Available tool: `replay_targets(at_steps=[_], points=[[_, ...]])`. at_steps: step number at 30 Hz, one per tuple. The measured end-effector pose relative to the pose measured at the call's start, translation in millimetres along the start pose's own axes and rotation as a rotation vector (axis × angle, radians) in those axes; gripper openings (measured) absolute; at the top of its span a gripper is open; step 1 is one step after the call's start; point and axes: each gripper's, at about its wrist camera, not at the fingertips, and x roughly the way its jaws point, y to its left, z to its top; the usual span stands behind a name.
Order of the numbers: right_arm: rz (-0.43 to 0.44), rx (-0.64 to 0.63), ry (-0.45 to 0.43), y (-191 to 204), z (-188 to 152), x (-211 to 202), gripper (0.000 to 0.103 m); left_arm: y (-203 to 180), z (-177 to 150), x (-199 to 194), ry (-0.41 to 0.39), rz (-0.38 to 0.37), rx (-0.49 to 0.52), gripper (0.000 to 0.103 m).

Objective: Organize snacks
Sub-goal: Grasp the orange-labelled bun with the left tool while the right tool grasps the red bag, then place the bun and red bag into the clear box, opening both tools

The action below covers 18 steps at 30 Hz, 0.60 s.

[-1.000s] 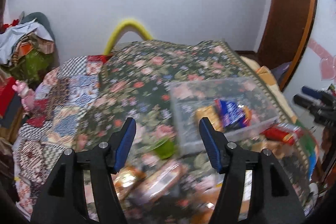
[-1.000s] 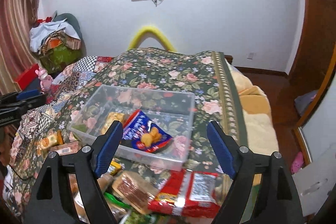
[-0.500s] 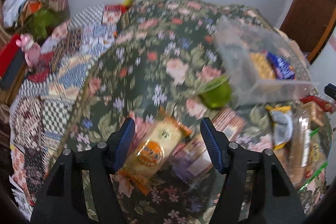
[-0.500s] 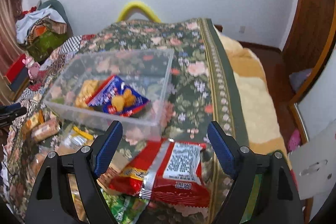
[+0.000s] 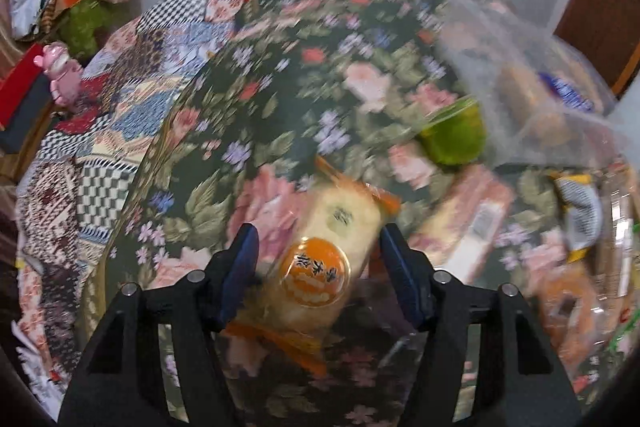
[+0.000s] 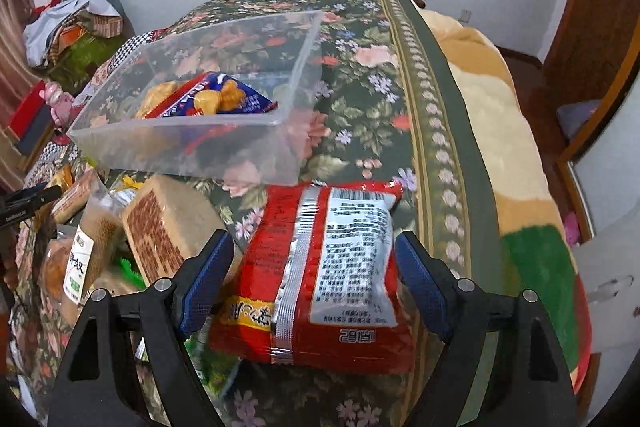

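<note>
Left gripper [image 5: 318, 259]: jaws apart, straddling a pale snack pack with an orange label [image 5: 320, 267] lying on the floral bed cover [image 5: 280, 79]. Right gripper [image 6: 314, 273]: jaws apart around a red snack bag [image 6: 320, 279], just beside the clear plastic bin [image 6: 192, 147] containing a blue packet [image 6: 236, 99].

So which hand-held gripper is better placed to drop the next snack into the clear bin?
Right, probably. The right hand-held gripper is open around the red packet, which lies just in front of the clear bin. The left hand-held gripper straddles an orange-label packet farther from it.
</note>
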Motion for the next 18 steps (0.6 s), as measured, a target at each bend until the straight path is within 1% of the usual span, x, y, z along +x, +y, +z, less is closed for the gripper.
replay_targets(at_steps=[2, 4, 6, 8, 13, 15, 16, 17, 18], points=[[-0.016, 0.001, 0.009, -4, -1, 2, 0.081, 2, -2, 7, 0.016, 0.009, -0.003, 0.053], [-0.028, -0.003, 0.024, -6, -2, 6, 0.081, 1, -3, 7, 0.008, 0.007, -0.004, 0.049], [-0.029, -0.005, 0.034, -7, -1, 11, 0.081, 0, -3, 7, -0.003, 0.016, 0.001, 0.039], [-0.022, -0.007, 0.041, -6, 0, 15, 0.081, -4, -3, 5, -0.016, 0.035, 0.019, 0.034], [0.002, -0.004, 0.063, -4, 1, 27, 0.08, -11, 2, -15, -0.067, 0.021, 0.045, 0.034], [0.0, -0.003, 0.057, -5, 2, 29, 0.076, -15, 5, -25, -0.089, 0.01, 0.051, 0.034], [0.0, -0.006, 0.054, -5, 2, 28, 0.069, -18, 8, -32, -0.104, 0.0, 0.054, 0.034], [0.002, -0.01, 0.05, -5, 1, 26, 0.066, -21, 10, -36, -0.113, -0.006, 0.055, 0.034], [0.004, -0.012, 0.049, -5, 2, 26, 0.065, -25, 12, -41, -0.122, -0.015, 0.057, 0.034]])
